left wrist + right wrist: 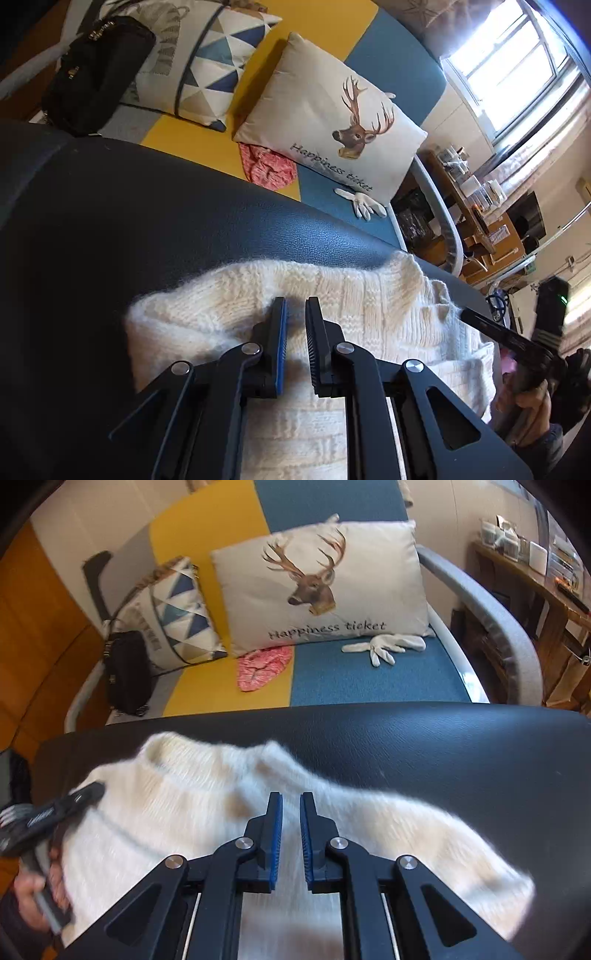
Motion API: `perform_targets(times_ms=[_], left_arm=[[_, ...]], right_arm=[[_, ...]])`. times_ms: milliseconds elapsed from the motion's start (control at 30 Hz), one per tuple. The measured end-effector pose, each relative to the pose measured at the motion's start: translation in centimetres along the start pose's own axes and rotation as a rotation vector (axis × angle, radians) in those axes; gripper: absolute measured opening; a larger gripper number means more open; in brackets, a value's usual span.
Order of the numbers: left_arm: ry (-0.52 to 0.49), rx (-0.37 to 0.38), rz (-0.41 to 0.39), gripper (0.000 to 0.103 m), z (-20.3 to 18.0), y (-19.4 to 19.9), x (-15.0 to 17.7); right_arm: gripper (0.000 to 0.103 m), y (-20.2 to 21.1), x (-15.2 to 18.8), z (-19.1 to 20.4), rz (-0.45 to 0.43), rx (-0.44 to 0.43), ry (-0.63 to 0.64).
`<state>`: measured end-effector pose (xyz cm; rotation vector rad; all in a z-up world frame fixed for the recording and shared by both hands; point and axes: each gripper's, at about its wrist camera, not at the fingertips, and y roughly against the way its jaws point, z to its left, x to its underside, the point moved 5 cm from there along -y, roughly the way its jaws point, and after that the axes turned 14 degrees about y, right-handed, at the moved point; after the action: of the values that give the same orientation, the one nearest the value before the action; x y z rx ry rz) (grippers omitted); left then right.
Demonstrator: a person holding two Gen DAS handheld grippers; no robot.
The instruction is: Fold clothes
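A cream knitted sweater (351, 306) lies on a black leather surface (147, 229); it also shows in the right wrist view (192, 805). My left gripper (295, 306) hovers over the sweater with its jaws a small gap apart and nothing between them. It shows at the sweater's left edge in the right wrist view (74, 805). My right gripper (291, 799) is over the sweater's middle, jaws slightly apart and empty. It shows at the sweater's right side in the left wrist view (480, 321).
Beyond the black surface (443, 746) is a blue and yellow sofa (351, 675) with a deer cushion (321, 587), a triangle-pattern cushion (173, 616), a pink cloth (262, 666), a white glove (384, 648) and a black bag (127, 672). A wooden shelf (535, 572) stands right.
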<state>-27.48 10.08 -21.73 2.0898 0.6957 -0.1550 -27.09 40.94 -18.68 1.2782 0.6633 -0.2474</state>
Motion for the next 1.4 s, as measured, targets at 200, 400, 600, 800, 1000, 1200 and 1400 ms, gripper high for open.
perform_targets(times_ms=[200, 400, 600, 800, 1000, 1200, 1400], left_arm=[[-0.143, 0.021, -0.102, 0.061, -2.0, 6.5, 4.0], [-0.262, -0.139, -0.057, 0.066, -1.6, 6.9, 10.1], [-0.087, -0.012, -0.066, 0.066, 0.3, 11.8, 10.1], [0.153, 0.261, 0.039, 0.066, 2.2, 13.7, 13.6], [0.301, 0.257, 0.131, 0.066, 3.8, 9.9, 15.6], [0.223, 0.233, 0.109, 0.066, 2.0, 10.0, 15.9], [0.185, 0.200, 0.057, 0.066, 3.0, 10.8, 16.1]], right_arm=[[0.023, 5.8, 5.5, -0.2, 0.008, 0.036, 0.018], [0.022, 7.5, 8.6, 0.4, 0.012, 0.044, -0.031], [0.024, 10.5, 10.6, 0.9, -0.073, -0.065, -0.151], [0.031, 11.1, 16.0, 1.2, -0.251, -0.595, -0.681], [0.031, 7.0, 19.5, 1.7, -0.227, -0.476, -0.843], [0.020, 5.9, 17.5, -0.3, -0.269, -0.225, -0.859], [0.007, 9.5, 15.1, -0.9, -0.387, -0.147, -0.743]])
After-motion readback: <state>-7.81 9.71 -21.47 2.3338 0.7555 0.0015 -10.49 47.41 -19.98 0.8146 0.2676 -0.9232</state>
